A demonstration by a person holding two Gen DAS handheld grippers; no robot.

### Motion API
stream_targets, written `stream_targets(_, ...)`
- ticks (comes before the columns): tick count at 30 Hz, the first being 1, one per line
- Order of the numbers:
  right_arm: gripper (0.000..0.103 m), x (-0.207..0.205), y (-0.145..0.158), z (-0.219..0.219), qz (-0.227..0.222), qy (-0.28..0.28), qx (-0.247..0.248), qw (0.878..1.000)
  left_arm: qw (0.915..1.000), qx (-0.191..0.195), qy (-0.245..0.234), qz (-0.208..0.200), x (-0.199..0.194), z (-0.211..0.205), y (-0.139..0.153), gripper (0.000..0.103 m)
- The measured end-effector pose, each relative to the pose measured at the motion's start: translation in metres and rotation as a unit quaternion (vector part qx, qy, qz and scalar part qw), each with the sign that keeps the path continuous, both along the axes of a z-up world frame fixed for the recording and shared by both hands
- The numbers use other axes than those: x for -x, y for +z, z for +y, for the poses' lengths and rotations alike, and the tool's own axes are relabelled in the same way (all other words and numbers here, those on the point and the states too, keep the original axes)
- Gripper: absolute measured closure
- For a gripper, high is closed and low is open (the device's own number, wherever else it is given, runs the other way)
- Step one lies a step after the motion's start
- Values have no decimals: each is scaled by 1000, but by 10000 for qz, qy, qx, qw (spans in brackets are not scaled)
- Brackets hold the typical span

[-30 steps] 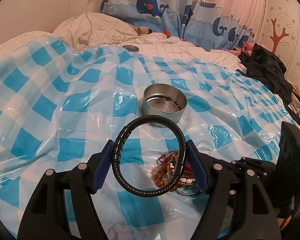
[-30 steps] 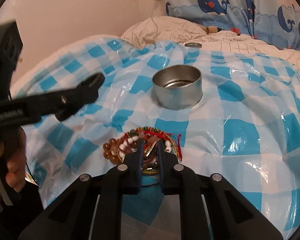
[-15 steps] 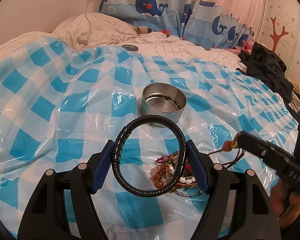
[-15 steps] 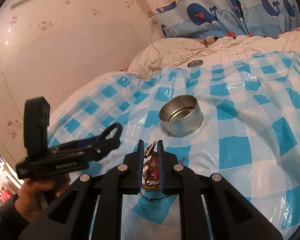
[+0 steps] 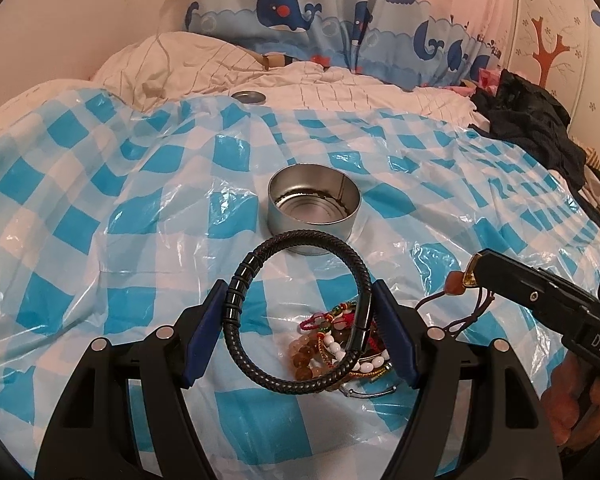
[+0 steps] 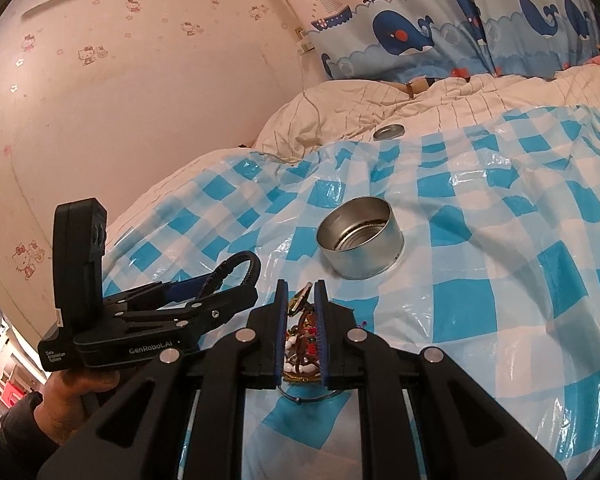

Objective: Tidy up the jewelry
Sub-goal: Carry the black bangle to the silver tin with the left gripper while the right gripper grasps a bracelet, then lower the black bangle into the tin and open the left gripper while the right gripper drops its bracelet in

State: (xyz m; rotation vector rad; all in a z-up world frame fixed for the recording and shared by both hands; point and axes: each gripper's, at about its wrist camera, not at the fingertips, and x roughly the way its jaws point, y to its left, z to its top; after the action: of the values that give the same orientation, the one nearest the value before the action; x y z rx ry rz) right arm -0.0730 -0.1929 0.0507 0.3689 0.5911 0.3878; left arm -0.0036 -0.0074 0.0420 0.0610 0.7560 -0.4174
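Note:
My left gripper (image 5: pixel 300 300) is shut on a black braided leather bracelet (image 5: pixel 296 312) and holds it upright above the bed; it also shows in the right wrist view (image 6: pixel 236 272). My right gripper (image 6: pixel 300 292) is shut on a corded pendant piece (image 6: pixel 300 302) with a gold and amber end (image 5: pixel 460 280), lifted off the pile. A pile of beaded bracelets (image 5: pixel 332 344) lies on the checked plastic sheet below both grippers. An open round metal tin (image 5: pixel 314 208) stands beyond the pile, also in the right wrist view (image 6: pixel 360 236).
The tin's lid (image 5: pixel 249 97) lies on the white quilt at the back. Dark clothing (image 5: pixel 532 120) is heaped at the right edge of the bed. A wall runs along the left side (image 6: pixel 120 80). The blue checked sheet (image 5: pixel 100 208) covers the bed.
My right gripper has risen from the pile with the corded piece in it and moved up to the right of my left gripper. My left gripper keeps the black bracelet nearly still.

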Motion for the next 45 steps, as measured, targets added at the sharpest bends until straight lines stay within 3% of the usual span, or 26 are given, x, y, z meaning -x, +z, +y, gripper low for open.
stream_targets(10, 89, -13, 0, -1, 72, 4, 23, 10000, 9999, -80, -29, -100, -10, -13, 3, 35)
stream_targets(23, 89, -77, 12, -21, 150, -63, -104, 9998, 9993, 339, 59, 106, -81, -29, 7, 35)
stream_targets(31, 89, -119, 23, -25, 83, -46, -57, 9999, 9997, 64, -53, 220, -122, -53, -6, 35)
stream_targets(34, 89, -136, 24, -22, 46, -13, 47, 10000, 9988, -38, -296, 394, -140, -66, -16, 35)
stream_targets(37, 89, -152, 20, -18, 67, 34, 166, 9998, 9972, -322, -425, 524, -154, -75, -28, 34)
stream_targets(40, 89, -166, 10, -17, 185, 70, 157, 9997, 9968, -145, -377, 691, -156, -65, -26, 33)
stream_targets(45, 89, -179, 0, -12, 312, 116, 104, 9994, 9973, -35, -434, 591, -146, -51, -14, 31)
